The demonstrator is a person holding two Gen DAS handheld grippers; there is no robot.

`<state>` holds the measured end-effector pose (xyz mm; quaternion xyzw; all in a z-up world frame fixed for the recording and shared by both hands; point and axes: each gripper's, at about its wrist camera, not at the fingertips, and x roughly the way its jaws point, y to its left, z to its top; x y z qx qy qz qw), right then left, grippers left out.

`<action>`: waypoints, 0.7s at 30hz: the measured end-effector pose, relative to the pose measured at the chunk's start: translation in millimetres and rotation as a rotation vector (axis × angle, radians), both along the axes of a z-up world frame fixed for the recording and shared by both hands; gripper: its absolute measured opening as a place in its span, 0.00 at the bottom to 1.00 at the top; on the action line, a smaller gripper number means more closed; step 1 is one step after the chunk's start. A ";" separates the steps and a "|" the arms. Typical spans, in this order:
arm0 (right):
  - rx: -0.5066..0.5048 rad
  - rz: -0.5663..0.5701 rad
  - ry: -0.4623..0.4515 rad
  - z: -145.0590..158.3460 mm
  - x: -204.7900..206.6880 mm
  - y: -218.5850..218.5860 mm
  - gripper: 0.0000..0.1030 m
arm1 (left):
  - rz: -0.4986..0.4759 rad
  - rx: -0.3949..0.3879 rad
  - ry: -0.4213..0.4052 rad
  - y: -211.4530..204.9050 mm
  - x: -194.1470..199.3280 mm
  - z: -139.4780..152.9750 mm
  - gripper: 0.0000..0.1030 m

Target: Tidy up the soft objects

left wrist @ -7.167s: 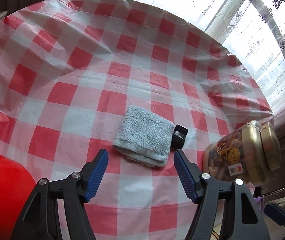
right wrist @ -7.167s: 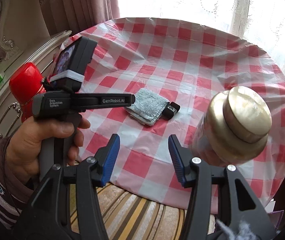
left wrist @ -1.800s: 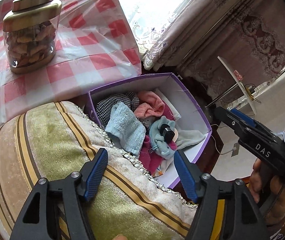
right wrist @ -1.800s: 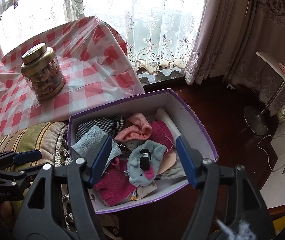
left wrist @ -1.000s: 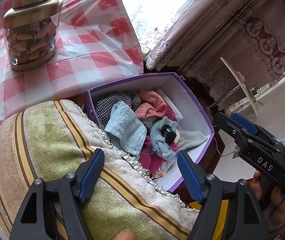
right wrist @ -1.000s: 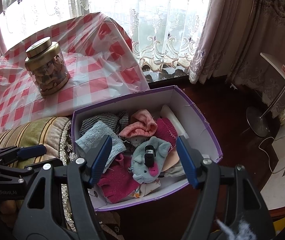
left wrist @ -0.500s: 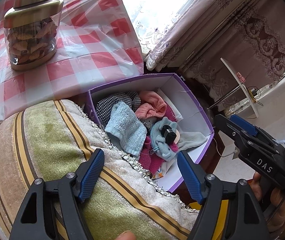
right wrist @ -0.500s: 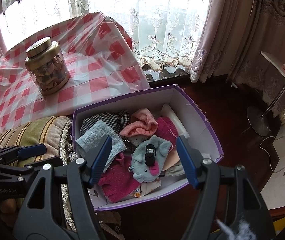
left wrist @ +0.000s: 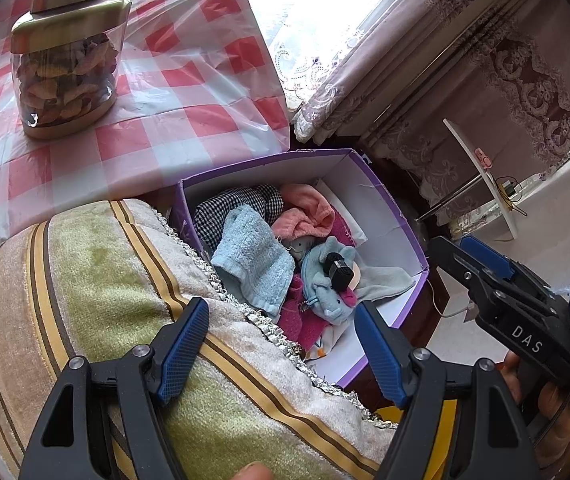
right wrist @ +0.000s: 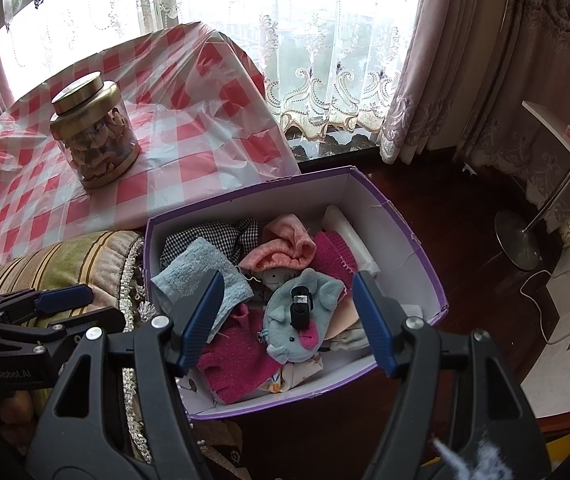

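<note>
You held both the left claw [left wrist: 281, 344] and the right claw [right wrist: 287, 318] wide and empty above the purple box [right wrist: 401, 236], probably choosing among its soft things, the blue towel [right wrist: 201, 268] lying at its near-left end.

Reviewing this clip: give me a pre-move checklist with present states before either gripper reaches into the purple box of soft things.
1. Left gripper empty, jaws open: ok.
2. Right gripper empty, jaws open, above the purple box: ok.
3. Box top open and unobstructed: ok.
4. Blue towel fully inside the box: not ok, one corner drapes over the wall beside the striped cushion.
5. Small black object lying on the grey elephant plush, soft or not: cannot tell.
6. Grippers apart from each other: ok.
</note>
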<state>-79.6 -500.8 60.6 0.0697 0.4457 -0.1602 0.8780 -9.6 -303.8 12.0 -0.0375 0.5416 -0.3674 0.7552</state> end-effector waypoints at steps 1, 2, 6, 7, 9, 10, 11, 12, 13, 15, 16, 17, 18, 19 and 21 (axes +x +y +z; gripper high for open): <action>0.001 0.000 0.000 -0.1 0.0 0.4 0.68 | 0.001 0.001 0.000 -0.2 0.1 -0.1 0.74; 0.000 0.001 0.000 0.0 0.2 -0.1 0.68 | 0.003 0.001 0.000 -0.4 0.1 -0.2 0.74; 0.001 0.001 0.002 -0.8 0.1 0.3 0.68 | 0.007 0.001 0.002 0.4 0.1 -0.3 0.74; 0.002 0.001 0.003 -1.2 0.2 0.8 0.68 | 0.008 0.001 0.002 0.3 0.3 -0.4 0.74; 0.003 0.001 0.003 -1.2 0.5 0.9 0.68 | 0.011 0.002 0.004 -0.4 0.7 -0.6 0.74; 0.003 0.001 0.003 -0.8 0.5 0.4 0.68 | 0.013 0.002 0.004 -0.6 0.9 -0.7 0.74; 0.003 0.001 0.004 -1.2 0.6 0.5 0.68 | 0.013 0.002 0.004 -0.7 1.0 -0.8 0.74; 0.004 0.001 0.004 -1.6 0.7 0.8 0.68 | 0.014 0.002 0.005 -0.7 1.1 -0.9 0.74; 0.005 0.001 0.005 -1.8 0.8 0.9 0.68 | 0.014 0.002 0.005 -0.8 1.1 -0.8 0.74; 0.007 0.002 0.006 -2.5 0.8 0.7 0.68 | 0.013 0.002 0.005 -0.3 1.2 -0.9 0.74; 0.008 0.003 0.007 -2.9 0.8 1.2 0.68 | 0.013 0.001 0.005 0.0 1.1 -0.8 0.74; 0.009 0.003 0.007 -2.9 1.0 0.3 0.68 | 0.014 0.001 0.005 -0.3 1.4 -1.0 0.74; 0.011 0.003 0.008 -3.1 0.8 0.2 0.68 | 0.016 0.001 0.006 -0.6 1.7 -1.2 0.74; 0.013 0.003 0.008 -3.2 0.8 0.0 0.68 | 0.020 0.000 0.006 -1.1 2.1 -1.4 0.74; 0.015 0.002 0.008 -3.5 0.5 -0.4 0.68 | 0.029 0.001 0.003 -1.6 2.3 -1.7 0.74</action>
